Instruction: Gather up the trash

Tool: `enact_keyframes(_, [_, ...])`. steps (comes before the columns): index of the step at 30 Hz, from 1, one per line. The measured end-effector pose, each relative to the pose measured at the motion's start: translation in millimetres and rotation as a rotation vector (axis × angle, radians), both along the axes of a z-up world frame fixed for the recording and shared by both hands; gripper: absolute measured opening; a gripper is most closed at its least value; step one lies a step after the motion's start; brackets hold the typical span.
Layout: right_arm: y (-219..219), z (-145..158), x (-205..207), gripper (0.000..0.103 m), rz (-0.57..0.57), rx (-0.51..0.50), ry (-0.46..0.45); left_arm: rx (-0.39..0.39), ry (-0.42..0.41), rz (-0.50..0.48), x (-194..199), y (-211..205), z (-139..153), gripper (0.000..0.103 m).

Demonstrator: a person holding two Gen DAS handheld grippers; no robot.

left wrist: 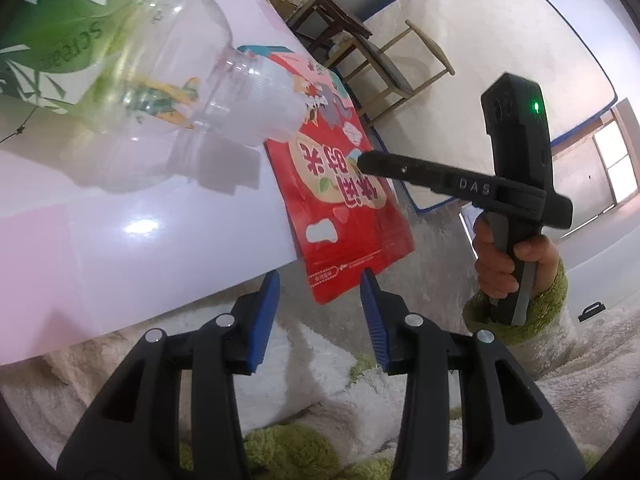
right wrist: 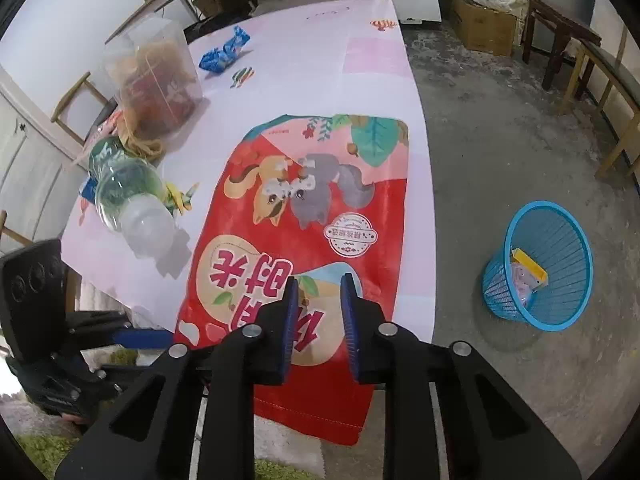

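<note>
A big red snack bag [right wrist: 304, 224] with squirrels printed on it lies flat on the white table [right wrist: 320, 60], its near end hanging over the front edge; it also shows in the left wrist view [left wrist: 340, 208]. My right gripper [right wrist: 318, 280] is open and hovers just above the bag's near part. My left gripper [left wrist: 320, 276] is open and empty below the table's front edge, close to the bag's overhanging corner. A clear plastic bottle [left wrist: 160, 68] lies on its side on the table, left of the bag [right wrist: 128, 200]. A blue mesh trash basket [right wrist: 540, 264] stands on the floor to the right, holding some scraps.
A clear tub of snacks [right wrist: 156, 76], a blue wrapper [right wrist: 226, 50] and a small striped candy wrapper [right wrist: 242, 76] lie farther back on the table. A green-and-white bag [left wrist: 52, 32] lies behind the bottle. Wooden chairs [right wrist: 600, 76] and a cardboard box [right wrist: 484, 28] stand on the concrete floor.
</note>
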State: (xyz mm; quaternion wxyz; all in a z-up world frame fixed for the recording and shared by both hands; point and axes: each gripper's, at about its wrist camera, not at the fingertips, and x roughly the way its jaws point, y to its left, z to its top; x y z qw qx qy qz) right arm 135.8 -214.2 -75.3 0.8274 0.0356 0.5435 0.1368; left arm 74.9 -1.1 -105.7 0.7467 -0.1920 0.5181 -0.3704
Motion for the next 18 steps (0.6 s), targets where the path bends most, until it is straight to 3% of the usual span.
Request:
enact_keyframes(11, [5.5,-3.9,-10.1,0.013,0.060,0.067,0.072,-0.025,0.038,-0.025,12.5,-19.1,-7.0,0.038])
enact_keyframes(18, [10.8,-2.9,-15.6,0.013,0.102,0.066,0.077,-0.110,0.031,-0.032,16.1,-19.4,1.0,0.037])
